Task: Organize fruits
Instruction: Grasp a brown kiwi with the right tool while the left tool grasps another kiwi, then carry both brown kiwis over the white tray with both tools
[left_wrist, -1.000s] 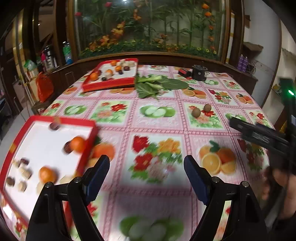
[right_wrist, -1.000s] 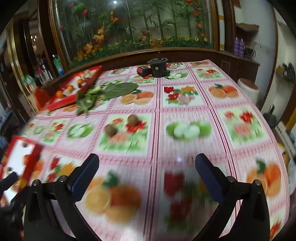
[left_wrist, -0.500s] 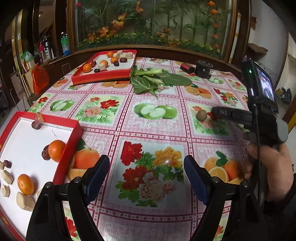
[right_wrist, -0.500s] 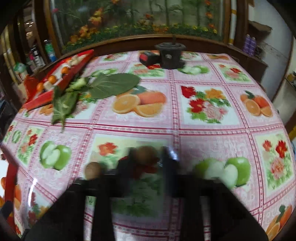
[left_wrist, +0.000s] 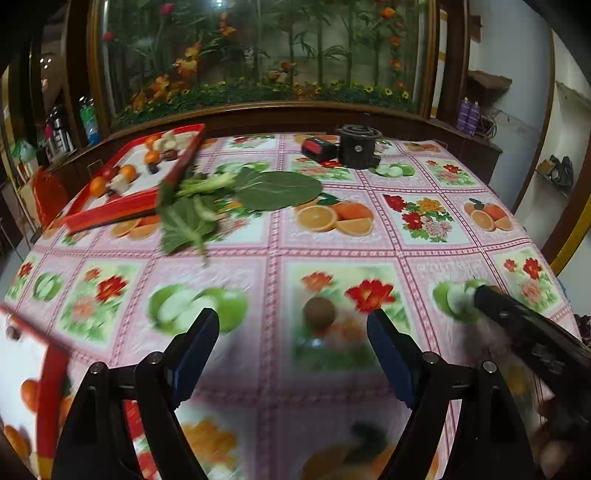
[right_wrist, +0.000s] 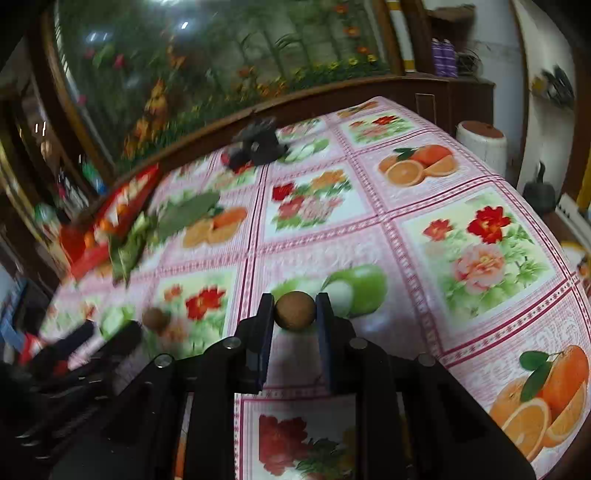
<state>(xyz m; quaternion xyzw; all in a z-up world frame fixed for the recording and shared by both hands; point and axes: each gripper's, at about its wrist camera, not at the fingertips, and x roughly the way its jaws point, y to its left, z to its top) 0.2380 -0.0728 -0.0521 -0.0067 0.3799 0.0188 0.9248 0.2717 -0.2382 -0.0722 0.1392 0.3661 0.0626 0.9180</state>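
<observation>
Kiwi (right_wrist: 294, 309) sits clamped in the right gripper (right_wrist: 294, 314) jaws; left gripper (left_wrist: 293, 334) jaws wide; far red tray (left_wrist: 110, 218) holds oranges (left_wrist: 127, 171).

you have two brown kiwis (right_wrist: 294, 309) (left_wrist: 319, 311) and two red trays (left_wrist: 110, 216) (left_wrist: 51, 384) in view. one black pot (left_wrist: 357, 146), one red-black box (left_wrist: 319, 149). loose greens (left_wrist: 236, 199), count unclear.

One round brown kiwi (right_wrist: 294, 309), frame centre, is clamped between two finger pads. A second kiwi (left_wrist: 319, 311) lies on the cloth, lower centre.
</observation>
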